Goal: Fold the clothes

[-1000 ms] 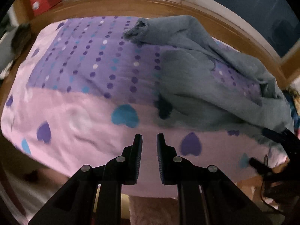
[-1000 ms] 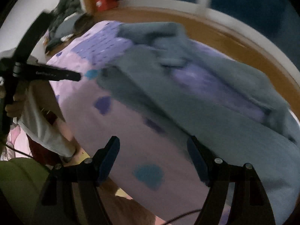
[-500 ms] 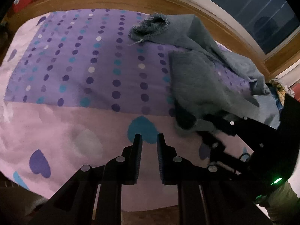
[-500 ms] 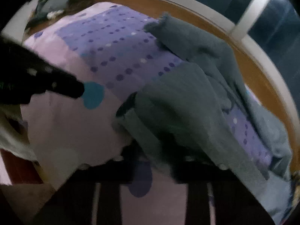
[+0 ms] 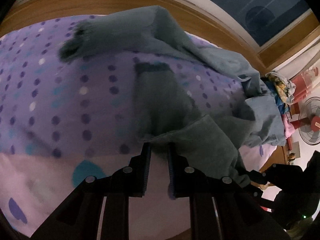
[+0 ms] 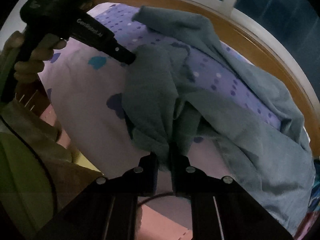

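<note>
A grey-blue pair of jeans [image 5: 164,100] with a frayed leg end [image 5: 76,40] lies rumpled on the purple dotted bedspread [image 5: 50,92]. My right gripper [image 6: 165,154] is shut on a bunched fold of the jeans [image 6: 152,104] at their near edge, and the cloth stands up between its fingers. My left gripper [image 5: 159,150] keeps only a narrow slit between its fingers, with its tips against a thick hem of the jeans. From the right wrist view, the left gripper [image 6: 131,59] pokes into the cloth's left edge, with a hand [image 6: 30,60] on its handle.
A wooden bed frame [image 5: 120,6] and a dark window run behind the bed. The pink, heart-printed part of the cover [image 5: 50,190] hangs over the near edge. A heap of other clothes [image 5: 280,86] and a standing fan [image 5: 310,128] are at the right.
My right gripper's jaws went from wide apart to shut on the jeans' near edge. The left gripper moved right and in, up to the jeans, its gap unchanged. The cloth has bunched up.
</note>
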A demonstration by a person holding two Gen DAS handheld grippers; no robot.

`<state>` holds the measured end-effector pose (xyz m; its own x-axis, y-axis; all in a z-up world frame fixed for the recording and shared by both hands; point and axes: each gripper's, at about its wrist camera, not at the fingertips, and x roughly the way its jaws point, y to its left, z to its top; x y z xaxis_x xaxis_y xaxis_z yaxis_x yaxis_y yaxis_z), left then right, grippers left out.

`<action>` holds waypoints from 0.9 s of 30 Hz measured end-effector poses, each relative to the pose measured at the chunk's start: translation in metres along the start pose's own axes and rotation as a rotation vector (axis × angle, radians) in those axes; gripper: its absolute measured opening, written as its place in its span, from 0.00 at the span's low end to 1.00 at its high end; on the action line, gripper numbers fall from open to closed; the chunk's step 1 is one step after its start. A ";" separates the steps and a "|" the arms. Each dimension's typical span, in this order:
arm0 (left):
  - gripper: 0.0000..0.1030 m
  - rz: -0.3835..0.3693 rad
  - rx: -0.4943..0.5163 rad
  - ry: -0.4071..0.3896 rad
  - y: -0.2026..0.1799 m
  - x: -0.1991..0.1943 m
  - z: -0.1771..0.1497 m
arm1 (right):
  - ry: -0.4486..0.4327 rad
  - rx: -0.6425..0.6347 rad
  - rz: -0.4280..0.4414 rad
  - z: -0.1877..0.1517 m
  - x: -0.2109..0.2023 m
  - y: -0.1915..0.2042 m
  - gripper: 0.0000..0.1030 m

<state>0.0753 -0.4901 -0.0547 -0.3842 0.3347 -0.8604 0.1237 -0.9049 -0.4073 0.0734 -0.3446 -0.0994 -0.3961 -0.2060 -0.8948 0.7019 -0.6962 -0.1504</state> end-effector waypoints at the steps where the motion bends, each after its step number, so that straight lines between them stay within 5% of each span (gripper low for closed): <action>1: 0.15 0.013 -0.005 0.006 -0.001 0.002 0.002 | -0.004 0.005 0.003 0.000 0.001 -0.003 0.09; 5: 0.15 0.062 -0.015 0.016 -0.005 0.005 0.001 | -0.019 -0.003 0.031 0.003 0.004 -0.006 0.10; 12: 0.15 0.109 -0.062 -0.011 -0.010 0.009 -0.005 | -0.054 -0.099 0.076 0.017 0.007 0.005 0.55; 19: 0.15 0.134 -0.118 -0.030 -0.008 0.004 -0.011 | -0.055 -0.139 0.104 0.031 0.036 0.026 0.64; 22: 0.15 0.138 -0.138 -0.053 -0.006 -0.006 -0.013 | -0.069 -0.165 0.072 0.031 0.045 0.035 0.60; 24: 0.15 0.141 -0.147 -0.079 -0.006 -0.016 -0.015 | -0.076 -0.136 0.069 0.031 0.041 0.029 0.18; 27: 0.15 0.145 -0.157 -0.118 -0.007 -0.031 -0.017 | -0.108 0.008 0.077 0.029 0.024 -0.003 0.10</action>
<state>0.1022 -0.4901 -0.0307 -0.4548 0.1629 -0.8756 0.3227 -0.8862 -0.3325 0.0447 -0.3677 -0.1079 -0.4032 -0.3319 -0.8528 0.7280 -0.6809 -0.0792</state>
